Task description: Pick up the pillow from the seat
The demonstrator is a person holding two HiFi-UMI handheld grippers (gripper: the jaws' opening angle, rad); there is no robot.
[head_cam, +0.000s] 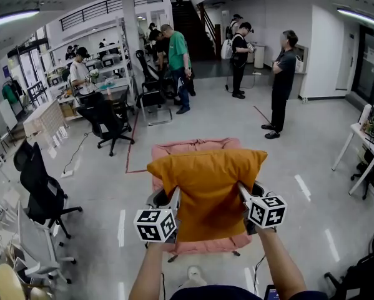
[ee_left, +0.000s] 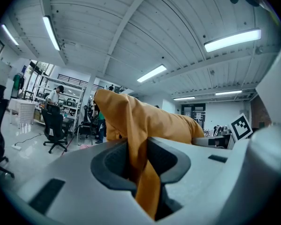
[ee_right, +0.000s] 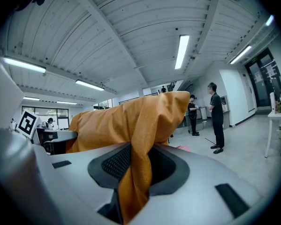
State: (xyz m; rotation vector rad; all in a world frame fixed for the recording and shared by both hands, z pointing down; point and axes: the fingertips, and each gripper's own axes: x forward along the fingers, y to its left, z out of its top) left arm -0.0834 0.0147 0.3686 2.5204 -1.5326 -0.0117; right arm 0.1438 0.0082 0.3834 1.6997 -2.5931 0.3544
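The room is a wide open office with a pale grey floor [head_cam: 311,167], a ribbed white ceiling and strip lights; in the head view, standing people [head_cam: 280,83] cluster from 11 to 1 o'clock, black office chairs [head_cam: 105,120] sit at 9 to 10 o'clock and a white table [head_cam: 361,139] is at 3 o'clock; the pink seat [head_cam: 196,147] stands at the centre, with its back edge showing at 12 o'clock and its front edge at 6 o'clock of what hangs over it; that is the orange pillow [head_cam: 205,189], long axis running 9 to 3 o'clock, apparently lifted clear of the cushion; the left gripper [head_cam: 174,200] is clamped on the pillow's 8 o'clock corner and the right gripper [head_cam: 244,195] on its 4 o'clock corner, and each gripper view shows a fold of orange cloth pinched between the jaws; the pillow lies straight ahead, at 12 o'clock, of both claws, with neither hand nearer, so any coming move probably has to carry both ends together or the slack cloth could slip
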